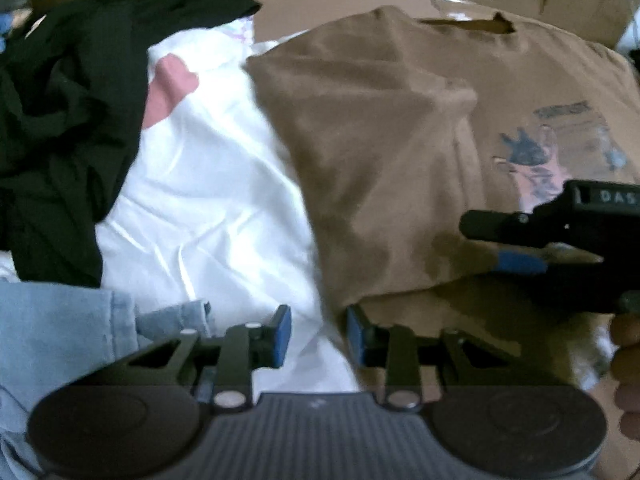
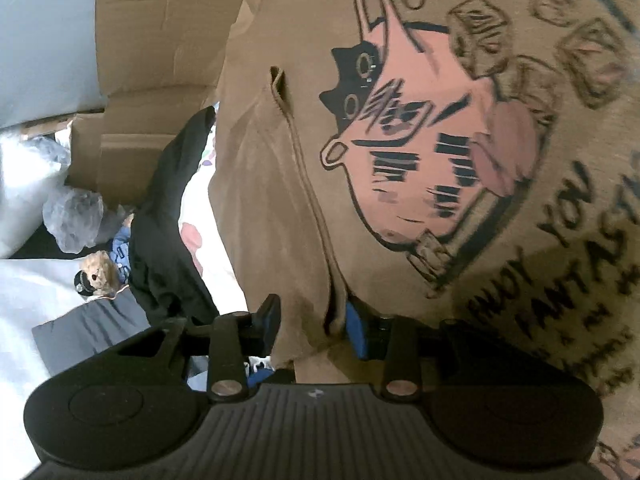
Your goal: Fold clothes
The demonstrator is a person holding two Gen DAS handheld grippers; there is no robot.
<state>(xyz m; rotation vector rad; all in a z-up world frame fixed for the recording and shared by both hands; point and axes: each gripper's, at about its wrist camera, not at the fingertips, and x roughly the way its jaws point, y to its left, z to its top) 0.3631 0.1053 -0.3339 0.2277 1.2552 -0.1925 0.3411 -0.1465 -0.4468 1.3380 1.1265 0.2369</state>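
Note:
A brown T-shirt (image 1: pixel 380 152) with a printed front lies partly folded over on the surface. Its pink teapot print (image 2: pixel 420 152) fills the right wrist view. My left gripper (image 1: pixel 319 330) points down at the shirt's near left corner. It is open, with white cloth behind the gap and the brown edge just by its right pad (image 1: pixel 356 332). My right gripper (image 2: pixel 314 326) stands open around the shirt's hem, and loose brown fabric hangs between its jaws. From the left wrist view, the right gripper (image 1: pixel 508 244) reaches in from the right onto the folded edge.
A white cloth (image 1: pixel 208 200), a black garment (image 1: pixel 68 120) and pale blue denim (image 1: pixel 60 328) lie left of the shirt. Cardboard walls (image 2: pixel 160 40) stand behind. A small teddy (image 2: pixel 98 274) and crumpled plastic (image 2: pixel 72 216) sit at the far left. A hand's fingers (image 1: pixel 628 360) show at right.

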